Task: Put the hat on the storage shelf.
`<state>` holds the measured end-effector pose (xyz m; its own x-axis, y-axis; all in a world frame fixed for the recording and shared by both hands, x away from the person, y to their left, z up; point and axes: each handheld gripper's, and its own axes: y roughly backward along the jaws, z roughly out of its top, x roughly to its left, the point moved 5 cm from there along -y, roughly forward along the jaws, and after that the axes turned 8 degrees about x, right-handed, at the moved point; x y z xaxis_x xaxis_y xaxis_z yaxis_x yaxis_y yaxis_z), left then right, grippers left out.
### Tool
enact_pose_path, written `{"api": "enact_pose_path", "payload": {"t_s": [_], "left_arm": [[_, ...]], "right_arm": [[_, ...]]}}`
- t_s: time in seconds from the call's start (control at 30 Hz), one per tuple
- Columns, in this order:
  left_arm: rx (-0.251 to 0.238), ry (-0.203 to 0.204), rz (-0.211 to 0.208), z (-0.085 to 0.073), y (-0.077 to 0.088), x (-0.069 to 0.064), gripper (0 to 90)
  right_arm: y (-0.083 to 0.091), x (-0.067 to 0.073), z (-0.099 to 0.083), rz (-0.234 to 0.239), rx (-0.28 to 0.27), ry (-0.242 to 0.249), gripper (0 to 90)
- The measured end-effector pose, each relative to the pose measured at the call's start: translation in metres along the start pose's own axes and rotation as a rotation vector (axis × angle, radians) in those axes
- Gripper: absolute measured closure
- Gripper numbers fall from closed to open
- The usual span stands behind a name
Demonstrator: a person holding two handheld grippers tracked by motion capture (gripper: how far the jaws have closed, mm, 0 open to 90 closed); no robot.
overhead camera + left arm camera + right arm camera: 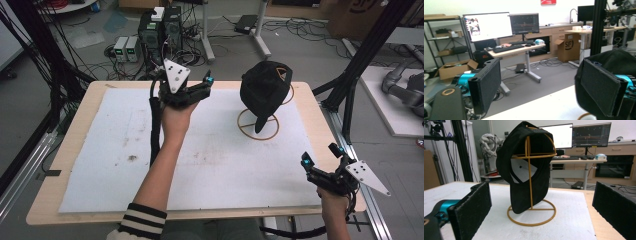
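- The black cap hangs on a gold wire stand toward the far right part of the table, on the white mat, nearer the far edge than the near one.
- In the right gripper view the cap drapes over the stand's dome with its brim pointing down toward the ring base; I can see the lining and a white label inside.
- I judge it light and soft: the fabric crown will crumple under the pads, while the brim should be stiffer and give a firmer pinch.
- The stand looks thin and light too, so a sideways tug on the cap could tip or drag it. I would lift up and off the dome.
- My best hold, I think, is the brim edge or the lower rim of the crown, away from the wire.
- My left gripper is raised near the far edge, just left of the cap, its jaws spread wide with nothing between them; its own view shows the cap close behind the right-hand jaw.
- My right gripper sits at the near right corner, well apart from the cap, jaws spread and empty too.
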<state>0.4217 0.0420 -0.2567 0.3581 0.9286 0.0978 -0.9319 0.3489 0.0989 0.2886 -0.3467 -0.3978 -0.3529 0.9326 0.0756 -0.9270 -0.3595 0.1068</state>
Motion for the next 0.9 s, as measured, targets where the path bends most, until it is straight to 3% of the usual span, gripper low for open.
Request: {"api": "enact_pose_path", "payload": {"t_s": [0.33,0.6,0.9], "left_arm": [[-0.003,0.009,0.015,-0.017,0.035,0.030,17.7],[-0.002,-0.003,0.009,-0.032,0.063,0.047,17.6],[-0.006,0.000,0.021,-0.059,0.097,0.068,17.7]], "right_arm": [[-0.007,0.005,0.001,0.002,0.000,0.003,1.7],[-0.011,0.008,0.004,0.009,-0.009,0.006,3.6],[-0.016,0.012,0.004,0.015,-0.003,0.028,3.5]]}}
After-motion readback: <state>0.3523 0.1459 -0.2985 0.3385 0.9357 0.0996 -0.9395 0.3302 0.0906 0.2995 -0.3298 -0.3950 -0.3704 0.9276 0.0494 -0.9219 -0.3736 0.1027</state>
